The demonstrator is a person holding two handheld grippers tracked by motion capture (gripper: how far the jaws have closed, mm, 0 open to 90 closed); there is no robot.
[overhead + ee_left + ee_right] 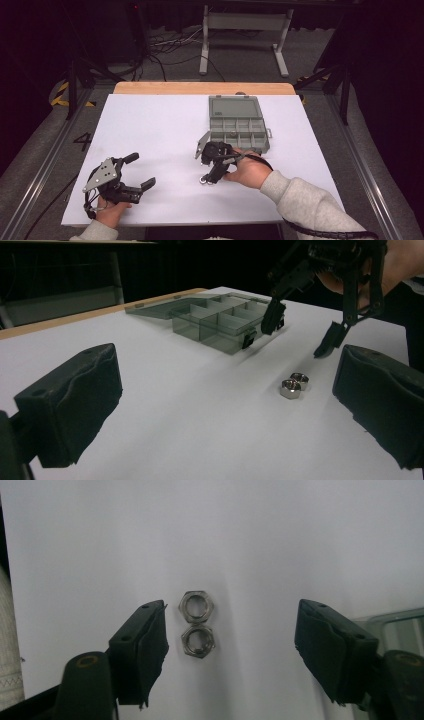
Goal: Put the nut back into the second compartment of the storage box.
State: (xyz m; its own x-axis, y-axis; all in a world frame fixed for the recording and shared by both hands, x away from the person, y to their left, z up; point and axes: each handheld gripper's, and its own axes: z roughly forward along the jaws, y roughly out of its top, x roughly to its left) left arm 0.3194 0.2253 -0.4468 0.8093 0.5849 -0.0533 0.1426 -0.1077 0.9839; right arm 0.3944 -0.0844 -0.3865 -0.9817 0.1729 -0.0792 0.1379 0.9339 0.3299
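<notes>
Both grippers gape empty; two touching hex nuts (197, 624) lie flat, holes up

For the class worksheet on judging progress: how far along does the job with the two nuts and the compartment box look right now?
Early stage. Done: the compartment box lies open on the table. In hand: the right hand-held gripper hangs open above the two nuts, which lie touching on the white surface; neither is gripped. The left hand-held gripper sits open, holding nothing. Left, judging by the layout: probably grasping each nut and placing it in a compartment.
</notes>
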